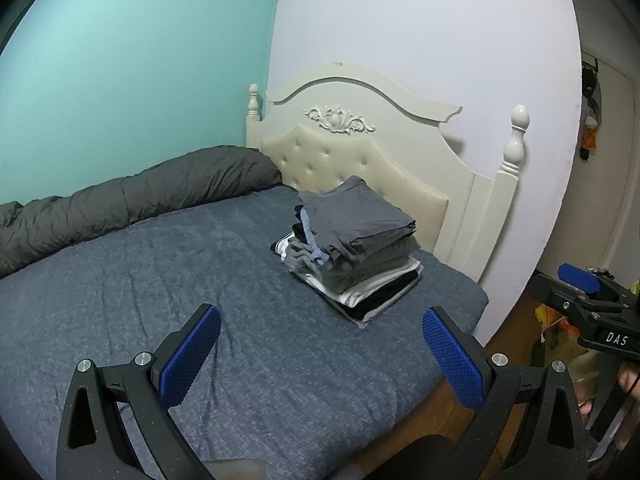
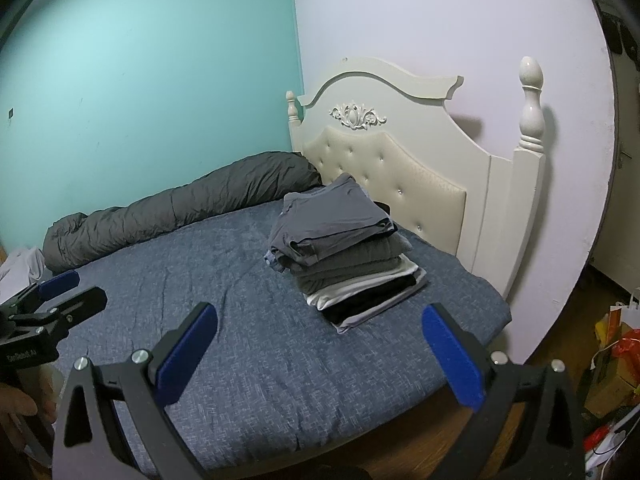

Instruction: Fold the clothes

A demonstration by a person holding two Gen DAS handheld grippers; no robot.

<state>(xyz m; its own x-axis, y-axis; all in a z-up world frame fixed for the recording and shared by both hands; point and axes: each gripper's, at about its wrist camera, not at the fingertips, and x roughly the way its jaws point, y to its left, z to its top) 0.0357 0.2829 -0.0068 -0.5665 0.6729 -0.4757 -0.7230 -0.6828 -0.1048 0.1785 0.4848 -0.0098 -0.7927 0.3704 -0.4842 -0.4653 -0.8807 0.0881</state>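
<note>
Both blue-padded grippers, left and right, hung spread and empty; the neat stack of folded grey, white and black clothes suggested folding was finished.

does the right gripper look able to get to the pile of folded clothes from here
Probably yes: the right gripper is open and empty, and only bare bed cover lies between it and the clothes pile.

A home bedroom. A bed with a blue cover fills the middle, its cream tufted headboard at 1 o'clock against a pale wall. A rolled grey duvet lies at 10 o'clock.
</note>
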